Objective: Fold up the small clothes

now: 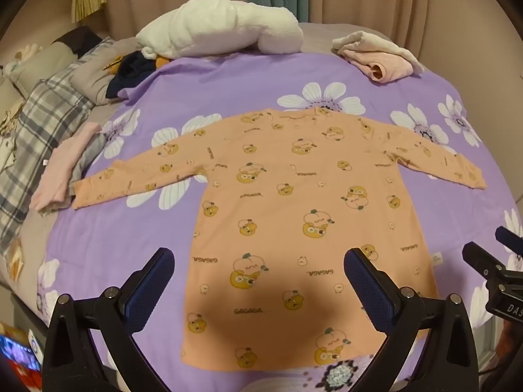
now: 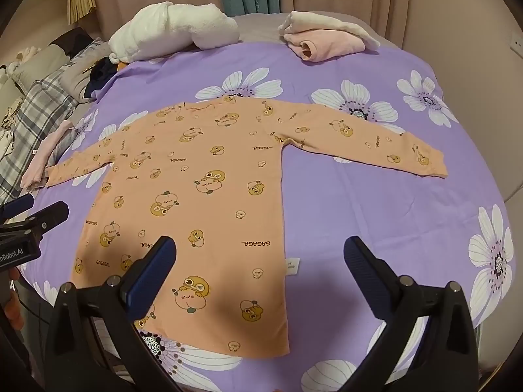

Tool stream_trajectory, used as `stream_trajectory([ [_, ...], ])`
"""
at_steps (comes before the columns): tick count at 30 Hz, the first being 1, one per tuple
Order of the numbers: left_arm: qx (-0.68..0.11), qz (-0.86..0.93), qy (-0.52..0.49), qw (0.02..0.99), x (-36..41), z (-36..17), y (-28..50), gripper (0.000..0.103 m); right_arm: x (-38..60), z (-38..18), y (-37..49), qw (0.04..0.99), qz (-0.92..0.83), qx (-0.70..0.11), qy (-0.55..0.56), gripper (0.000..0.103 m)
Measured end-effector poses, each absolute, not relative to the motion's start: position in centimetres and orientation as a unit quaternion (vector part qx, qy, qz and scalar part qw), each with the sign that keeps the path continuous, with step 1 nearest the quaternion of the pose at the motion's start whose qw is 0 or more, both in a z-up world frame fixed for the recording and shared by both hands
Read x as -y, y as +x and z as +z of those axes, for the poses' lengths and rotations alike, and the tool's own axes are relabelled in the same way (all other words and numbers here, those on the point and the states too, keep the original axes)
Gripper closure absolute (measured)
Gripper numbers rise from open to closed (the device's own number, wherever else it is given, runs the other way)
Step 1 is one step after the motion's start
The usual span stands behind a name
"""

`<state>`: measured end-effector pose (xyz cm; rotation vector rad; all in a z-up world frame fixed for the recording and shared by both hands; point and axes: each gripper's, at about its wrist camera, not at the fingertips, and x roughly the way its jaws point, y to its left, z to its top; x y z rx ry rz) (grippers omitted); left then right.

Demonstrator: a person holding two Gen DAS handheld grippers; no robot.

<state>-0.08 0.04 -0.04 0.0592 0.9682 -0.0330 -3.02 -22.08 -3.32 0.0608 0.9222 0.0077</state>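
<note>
Lying flat, sleeves spread, the orange shirt (image 1: 294, 202) awaits folding; left gripper (image 1: 260, 281) and right gripper (image 2: 260, 277) hover spread wide, empty, near hem.

A bed (image 1: 137, 228) spread with a purple sheet printed in large white flowers, with clothes laid out on it.

An orange long-sleeved shirt (image 1: 294, 202) with cartoon prints lies flat in the middle, hem toward the cameras, both sleeves stretched out sideways. At the far edge sits a rolled white fluffy blanket (image 1: 222, 29), with a dark navy garment (image 1: 130, 72) just below its left end. A bundle of pink and cream clothes (image 1: 379, 55) rests at the far right. A pale pink garment (image 1: 65, 166) lies beside the left cuff, next to a grey plaid quilt (image 1: 36, 137) along the left side.
</note>
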Motion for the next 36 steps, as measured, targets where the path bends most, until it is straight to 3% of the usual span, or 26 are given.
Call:
stream_trajectory([
  [36,-0.466,-0.019,0.034,0.884,0.6,-0.2,-0.5,0.001,22.0,-3.0,-3.7,0.895,0.004,-0.445,0.033,0.0],
])
